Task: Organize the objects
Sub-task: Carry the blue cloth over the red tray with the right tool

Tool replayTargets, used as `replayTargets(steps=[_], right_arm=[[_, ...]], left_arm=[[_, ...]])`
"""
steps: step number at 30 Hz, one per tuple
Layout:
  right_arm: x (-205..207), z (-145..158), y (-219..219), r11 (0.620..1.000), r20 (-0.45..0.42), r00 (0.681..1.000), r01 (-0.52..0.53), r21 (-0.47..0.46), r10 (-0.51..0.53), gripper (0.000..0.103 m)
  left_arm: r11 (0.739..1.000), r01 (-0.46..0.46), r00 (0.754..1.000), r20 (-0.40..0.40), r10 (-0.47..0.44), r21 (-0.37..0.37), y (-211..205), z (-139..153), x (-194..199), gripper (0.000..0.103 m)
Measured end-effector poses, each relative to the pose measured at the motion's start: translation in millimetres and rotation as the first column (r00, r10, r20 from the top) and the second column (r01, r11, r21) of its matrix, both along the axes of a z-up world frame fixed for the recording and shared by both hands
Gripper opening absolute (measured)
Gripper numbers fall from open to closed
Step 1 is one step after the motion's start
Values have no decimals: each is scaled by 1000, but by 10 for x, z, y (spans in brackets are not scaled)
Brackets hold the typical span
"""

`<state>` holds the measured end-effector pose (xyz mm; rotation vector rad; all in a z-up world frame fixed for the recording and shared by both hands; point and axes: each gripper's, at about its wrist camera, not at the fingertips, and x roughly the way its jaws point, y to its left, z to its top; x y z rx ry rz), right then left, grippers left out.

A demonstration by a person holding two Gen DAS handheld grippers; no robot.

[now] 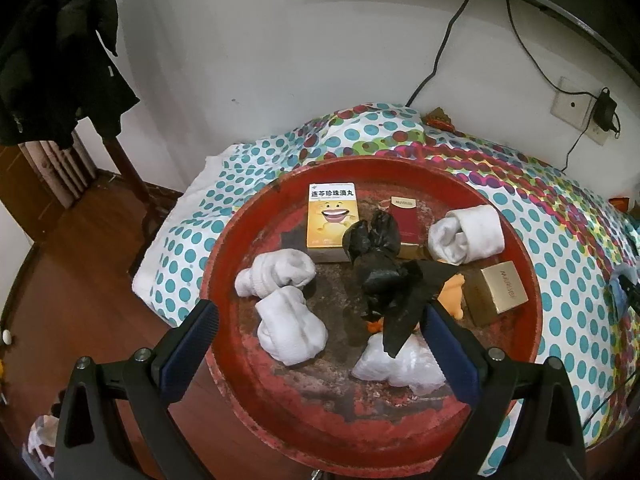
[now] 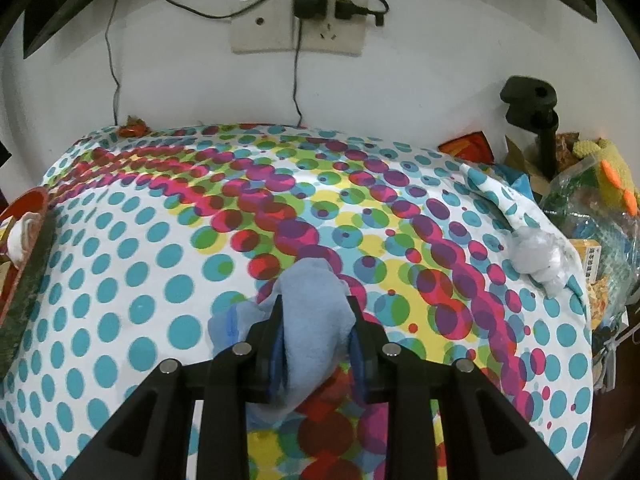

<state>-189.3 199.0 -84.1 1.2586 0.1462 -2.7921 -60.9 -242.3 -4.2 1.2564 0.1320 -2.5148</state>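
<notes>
1. Left wrist view: the left gripper (image 1: 320, 336) hangs over a round red tray (image 1: 240, 412) that rests on a bed covered in a dotted bedspread (image 1: 568, 248). Its jaws stand wide apart and hold nothing.
2. Between the two open fingers, just ahead of them, lies a rolled white sock (image 1: 290, 330). A second rolled white sock (image 1: 276, 274) touches its far side, and a third (image 1: 466, 238) sits at the far right of the tray.
3. A crumpled black plastic bag (image 1: 384, 272) lies mid-tray, its loose flap draped toward the right finger and over a white plastic bag (image 1: 400, 364).
4. Also on the tray: a yellow medicine box (image 1: 332, 220), a red box (image 1: 406, 224), a gold box (image 1: 498, 294), and a small orange toy (image 1: 454, 292) partly hidden under the black flap.
5. Right wrist view: the right gripper (image 2: 316, 344) is closed tight on a light blue cloth (image 2: 314, 312), which bulges out ahead of the fingers above the bedspread. The tray's edge shows at the far left, well apart from it.
6. The key relation: the nearest sock lies slightly left of the midline between the left jaws, its long axis running roughly away from the camera, so the open jaws would straddle its narrow width. The left hand is far nearer the tray's contents; the right is already occupied.
</notes>
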Motion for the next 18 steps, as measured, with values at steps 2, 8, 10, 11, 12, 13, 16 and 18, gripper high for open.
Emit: replayTargets(steps=[2, 8, 10, 11, 12, 13, 16, 18], right_arm=[[28, 51, -47, 1000, -5, 1000, -10, -9, 10, 27], [94, 227, -248, 999, -24, 999, -44, -29, 44, 27], [113, 280, -346, 997, -30, 997, -65, -29, 64, 27], [121, 317, -408, 996, -33, 996, -79, -34, 78, 27], [130, 343, -459, 995, -35, 995, -90, -41, 89, 27], [141, 373, -514, 994, -36, 994, -102, -49, 101, 27], [186, 456, -737, 987, -45, 988, -149, -57, 146, 27], [233, 497, -911, 980, -50, 981, -189, -58, 186, 27]], left_arm=[[1000, 2, 1000, -4, -2, -1, 1, 5, 1, 100], [1000, 16, 1000, 0, -16, 11, -12, 31, 7, 101], [1000, 19, 1000, 0, -19, 3, -10, 62, 10, 101], [1000, 18, 1000, -3, -18, -2, -13, 90, 13, 101], [1000, 19, 1000, -5, -19, -4, -17, 111, 17, 101], [1000, 22, 1000, -7, -22, -4, -23, 137, 18, 101], [1000, 25, 1000, -14, -25, 6, -61, 198, 24, 102], [1000, 21, 1000, -18, -21, 9, -92, 219, 30, 102]])
